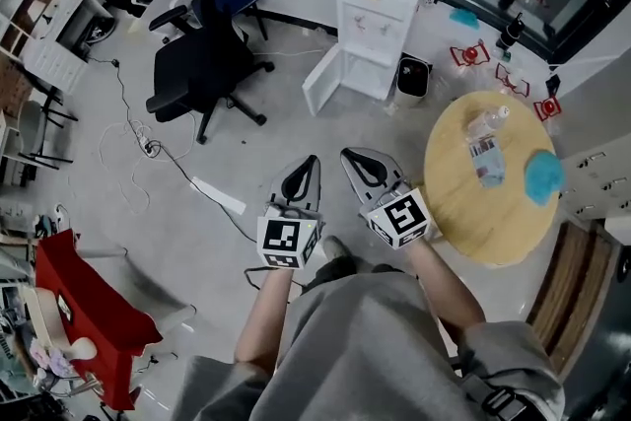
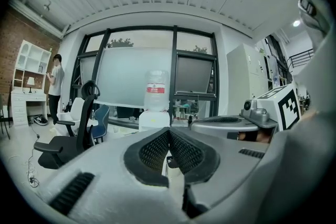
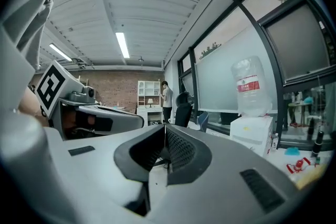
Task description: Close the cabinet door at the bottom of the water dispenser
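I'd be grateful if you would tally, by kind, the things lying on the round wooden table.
Plastic bottle: 1
Blue cloth: 1
Total: 2

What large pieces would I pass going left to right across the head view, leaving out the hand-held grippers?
red stand → black office chair → water dispenser → round wooden table

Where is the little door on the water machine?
In the head view, near the top middle, the cabinet door stands open at the bottom left of the water dispenser, to the right of the black office chair.
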Available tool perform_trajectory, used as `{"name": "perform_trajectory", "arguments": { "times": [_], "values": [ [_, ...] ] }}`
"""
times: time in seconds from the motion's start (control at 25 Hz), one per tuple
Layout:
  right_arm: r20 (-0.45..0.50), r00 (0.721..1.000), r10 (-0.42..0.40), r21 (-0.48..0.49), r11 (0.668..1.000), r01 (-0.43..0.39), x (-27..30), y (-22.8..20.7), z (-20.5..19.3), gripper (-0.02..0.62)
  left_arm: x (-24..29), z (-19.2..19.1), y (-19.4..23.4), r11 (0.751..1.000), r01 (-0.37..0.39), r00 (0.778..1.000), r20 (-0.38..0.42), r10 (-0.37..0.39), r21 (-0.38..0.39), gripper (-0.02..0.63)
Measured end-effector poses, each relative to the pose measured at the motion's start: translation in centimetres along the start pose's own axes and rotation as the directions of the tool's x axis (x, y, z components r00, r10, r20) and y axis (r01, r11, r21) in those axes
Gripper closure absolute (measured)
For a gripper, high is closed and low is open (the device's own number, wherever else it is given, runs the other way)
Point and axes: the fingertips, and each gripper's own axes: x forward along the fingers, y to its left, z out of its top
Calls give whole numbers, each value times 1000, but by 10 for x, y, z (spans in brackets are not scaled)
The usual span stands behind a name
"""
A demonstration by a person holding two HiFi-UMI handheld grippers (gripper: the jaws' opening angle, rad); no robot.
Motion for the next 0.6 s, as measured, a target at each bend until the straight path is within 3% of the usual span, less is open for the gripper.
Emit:
{"name": "perform_trajectory", "arguments": {
  "times": [0.6],
  "values": [
    [-57,998,-26,-12,1000,25,74,-8,-11,583,31,-7,67,999,39,999,-18,-40,-26,598]
  ]
}}
